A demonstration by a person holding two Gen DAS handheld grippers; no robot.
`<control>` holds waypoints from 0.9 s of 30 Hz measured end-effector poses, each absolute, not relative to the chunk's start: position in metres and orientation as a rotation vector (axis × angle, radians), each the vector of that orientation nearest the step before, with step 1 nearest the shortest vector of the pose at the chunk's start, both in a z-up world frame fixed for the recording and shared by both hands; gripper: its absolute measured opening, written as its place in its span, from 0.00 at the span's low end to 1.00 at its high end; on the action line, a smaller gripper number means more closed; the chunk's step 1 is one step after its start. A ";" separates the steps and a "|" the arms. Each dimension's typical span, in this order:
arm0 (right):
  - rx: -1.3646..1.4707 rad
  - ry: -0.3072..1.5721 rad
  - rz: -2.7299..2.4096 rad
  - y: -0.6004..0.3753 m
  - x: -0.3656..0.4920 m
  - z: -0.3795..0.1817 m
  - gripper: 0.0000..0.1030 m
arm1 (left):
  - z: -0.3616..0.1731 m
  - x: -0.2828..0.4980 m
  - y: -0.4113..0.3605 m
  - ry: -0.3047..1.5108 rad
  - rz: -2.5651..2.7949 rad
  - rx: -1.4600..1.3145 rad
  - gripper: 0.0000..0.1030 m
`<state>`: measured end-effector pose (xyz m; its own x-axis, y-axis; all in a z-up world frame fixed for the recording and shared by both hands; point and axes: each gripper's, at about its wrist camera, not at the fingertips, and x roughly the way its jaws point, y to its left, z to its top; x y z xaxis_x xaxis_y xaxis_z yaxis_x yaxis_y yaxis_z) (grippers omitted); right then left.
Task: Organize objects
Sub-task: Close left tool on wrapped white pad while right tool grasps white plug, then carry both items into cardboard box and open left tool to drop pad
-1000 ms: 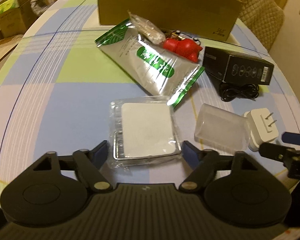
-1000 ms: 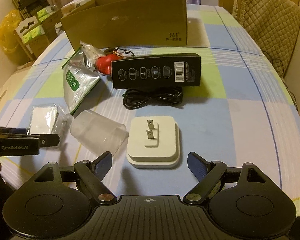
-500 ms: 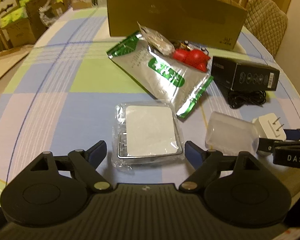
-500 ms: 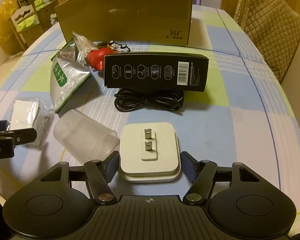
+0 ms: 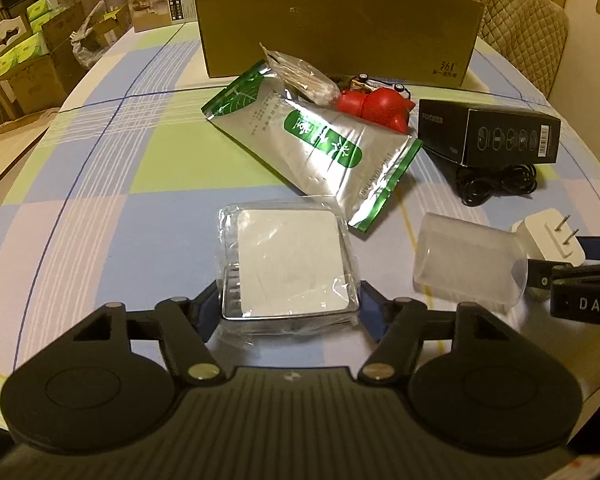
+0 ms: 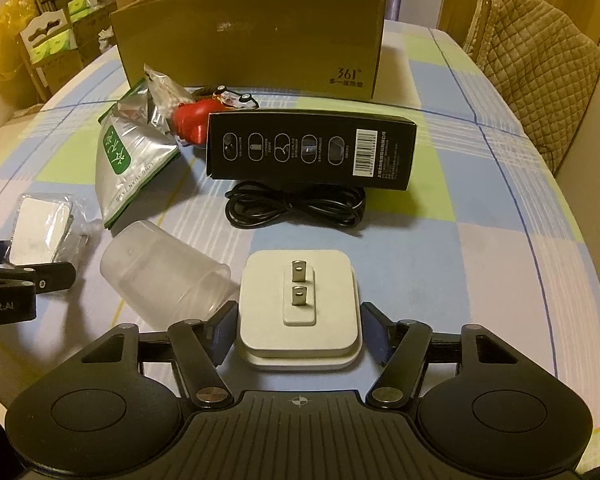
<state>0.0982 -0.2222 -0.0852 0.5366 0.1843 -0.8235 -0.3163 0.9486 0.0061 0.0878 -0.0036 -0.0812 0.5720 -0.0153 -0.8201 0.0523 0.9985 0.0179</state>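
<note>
My left gripper (image 5: 290, 314) has its jaws on both sides of a flat white item in clear plastic wrap (image 5: 288, 262), pads at its edges. My right gripper (image 6: 298, 334) has its jaws around a white plug adapter (image 6: 298, 312) with two prongs up, blue pads close to its sides. Both objects rest on the checked tablecloth. The adapter (image 5: 552, 236) and the right gripper's fingers (image 5: 580, 268) also show in the left wrist view; the wrapped item (image 6: 40, 232) shows in the right wrist view.
A frosted plastic cup (image 6: 164, 276) lies on its side between the grippers. Farther back are a silver-green pouch (image 5: 320, 144), a red toy (image 5: 374, 108), a black box (image 6: 312, 150), a black cable (image 6: 296, 208) and an open cardboard box (image 6: 252, 36). A quilted chair (image 6: 540, 72) stands at the right.
Both grippers have moved forward so that each object now sits between its jaws. The jaws have narrowed around the wrapped item and the adapter.
</note>
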 end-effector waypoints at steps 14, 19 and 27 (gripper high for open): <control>-0.109 0.910 0.286 -0.232 0.082 -0.047 0.60 | -0.050 0.083 0.000 0.925 -0.074 0.009 0.62; -0.097 0.852 0.344 -0.223 0.099 -0.010 0.60 | -0.022 0.097 0.001 0.880 -0.098 0.020 0.62; -0.081 0.769 0.414 -0.201 0.167 0.052 0.60 | 0.039 0.150 0.008 0.800 -0.128 0.028 0.62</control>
<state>0.1672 -0.2006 0.0520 0.6428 0.3332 -0.6898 -0.3919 0.9167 0.0777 0.1501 0.0077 0.0389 0.6896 -0.1034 -0.7167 0.1250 0.9919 -0.0229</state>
